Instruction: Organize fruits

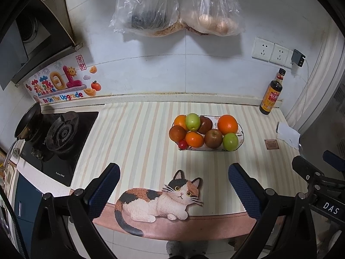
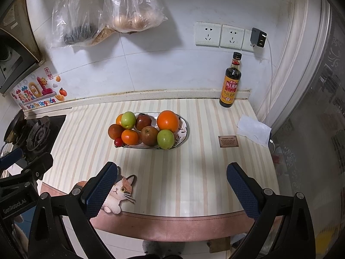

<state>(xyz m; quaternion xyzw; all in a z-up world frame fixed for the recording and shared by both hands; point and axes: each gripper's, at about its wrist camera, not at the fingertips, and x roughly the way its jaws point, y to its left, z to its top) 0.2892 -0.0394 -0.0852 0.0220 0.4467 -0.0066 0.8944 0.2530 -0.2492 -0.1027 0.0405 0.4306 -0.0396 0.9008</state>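
An oval white plate (image 1: pixel 241 134) (image 2: pixel 184 129) sits on the striped mat and holds several fruits: a big orange (image 1: pixel 227 124) (image 2: pixel 168 121), two smaller oranges, two green apples (image 1: pixel 230 141) (image 2: pixel 165 139), three dark red apples (image 1: pixel 213 138) (image 2: pixel 149 135) and a small red fruit (image 1: pixel 182 144) (image 2: pixel 118 142). My left gripper (image 1: pixel 173 185) is open and empty, held above the mat's near edge, well short of the plate. My right gripper (image 2: pixel 171 185) is open and empty, also near the front edge. The right gripper shows at the right of the left wrist view (image 1: pixel 312 170).
A soy sauce bottle (image 1: pixel 272 92) (image 2: pixel 231 81) stands at the back right by the wall. A white tissue (image 2: pixel 254 130) and a small brown tag (image 2: pixel 228 141) lie right of the plate. A gas stove (image 1: pixel 58 138) with a pan is on the left. Plastic bags (image 1: pixel 179 8) hang on the wall.
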